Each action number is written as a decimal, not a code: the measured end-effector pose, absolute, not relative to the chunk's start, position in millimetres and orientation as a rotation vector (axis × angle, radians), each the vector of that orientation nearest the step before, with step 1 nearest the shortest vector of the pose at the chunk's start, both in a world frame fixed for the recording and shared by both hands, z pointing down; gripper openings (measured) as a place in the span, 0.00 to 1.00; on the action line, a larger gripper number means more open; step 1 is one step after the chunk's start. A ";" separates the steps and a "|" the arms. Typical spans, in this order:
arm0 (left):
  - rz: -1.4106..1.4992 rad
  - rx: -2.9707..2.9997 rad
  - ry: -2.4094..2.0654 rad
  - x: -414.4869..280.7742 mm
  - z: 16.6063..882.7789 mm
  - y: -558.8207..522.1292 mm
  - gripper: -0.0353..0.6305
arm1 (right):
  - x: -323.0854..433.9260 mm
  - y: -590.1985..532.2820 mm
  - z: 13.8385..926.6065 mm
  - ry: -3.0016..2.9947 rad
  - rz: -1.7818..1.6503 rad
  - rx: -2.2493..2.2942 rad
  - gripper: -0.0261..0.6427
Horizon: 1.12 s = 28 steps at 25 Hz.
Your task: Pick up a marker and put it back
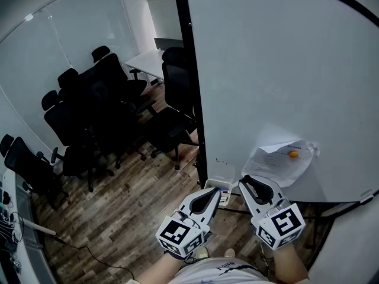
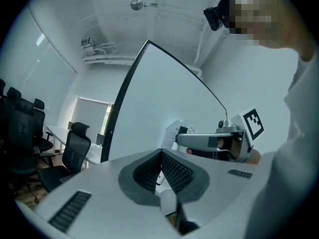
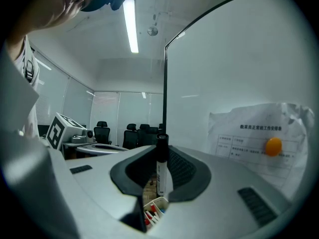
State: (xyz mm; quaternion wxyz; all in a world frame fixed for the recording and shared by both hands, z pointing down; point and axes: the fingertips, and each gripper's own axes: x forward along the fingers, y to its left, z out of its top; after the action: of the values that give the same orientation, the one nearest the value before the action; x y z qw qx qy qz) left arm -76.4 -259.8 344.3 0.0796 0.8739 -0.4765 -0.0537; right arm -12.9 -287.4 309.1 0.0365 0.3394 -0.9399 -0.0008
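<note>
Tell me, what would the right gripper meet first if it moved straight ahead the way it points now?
Probably the whiteboard, near its black edge, which stands right ahead of the marker that the right gripper holds. Depth is unclear; it might slip past toward the chairs.

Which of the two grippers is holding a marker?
The right gripper: a black-capped marker stands upright, clamped between its jaws. The left gripper has its jaws together with nothing between them.
</note>
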 end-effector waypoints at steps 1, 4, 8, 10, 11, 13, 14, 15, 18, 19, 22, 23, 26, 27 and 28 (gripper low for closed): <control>-0.158 2.613 -1.425 -76.6 344.9 -259.5 0.07 | -13.4 -287.0 309.2 -2.885 -0.001 1.043 0.15; -0.154 2.613 -1.433 -78.9 346.3 -261.9 0.07 | -14.1 -288.7 309.6 -2.881 0.000 1.048 0.15; -0.159 2.624 -1.457 -84.6 344.8 -269.1 0.07 | -17.1 -295.9 312.2 -2.872 -0.008 1.056 0.15; -0.153 2.612 -1.461 -86.3 349.3 -269.8 0.07 | -18.2 -296.8 320.7 -2.861 0.016 1.056 0.15; -0.152 2.606 -1.460 -86.8 352.3 -270.7 0.07 | -18.6 -297.7 325.6 -2.855 0.029 1.056 0.15; -0.153 2.600 -1.462 -88.5 358.1 -272.9 0.07 | -20.3 -299.4 334.8 -2.844 0.052 1.055 0.15; -0.153 2.598 -1.465 -89.7 360.8 -274.1 0.07 | -21.4 -300.1 339.4 -2.840 0.062 1.053 0.15; -0.152 2.594 -1.468 -91.1 364.0 -275.5 0.07 | -22.6 -300.9 344.6 -2.836 0.070 1.051 0.15; -0.150 2.576 -1.469 -95.4 378.3 -280.1 0.07 | -26.4 -304.3 366.1 -2.814 0.094 1.051 0.15; -0.146 2.569 -1.469 -96.7 383.7 -281.5 0.07 | -27.4 -305.9 376.0 -2.803 0.108 1.052 0.15; -0.130 2.551 -1.468 -102.5 398.8 -286.4 0.07 | -30.9 -310.5 409.5 -2.772 0.182 1.055 0.15; -0.123 2.546 -1.467 -105.4 403.9 -287.5 0.07 | -32.8 -311.4 419.4 -2.763 0.209 1.058 0.15; -0.090 2.516 -1.462 -114.1 422.1 -289.3 0.07 | -38.0 -312.2 443.6 -2.734 0.268 1.076 0.15; -0.079 2.507 -1.458 -115.6 428.3 -290.4 0.07 | -37.9 -312.8 453.1 -2.725 0.288 1.087 0.15; -0.068 2.502 -1.454 -116.5 434.2 -291.9 0.07 | -37.2 -313.9 462.3 -2.716 0.303 1.098 0.15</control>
State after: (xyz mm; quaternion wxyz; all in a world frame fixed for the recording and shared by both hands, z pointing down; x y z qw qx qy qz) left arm -116.5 -291.9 434.2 0.1233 0.8578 -0.4985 -0.0233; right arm -37.2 -313.9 462.3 0.0978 0.3710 -0.9178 0.1025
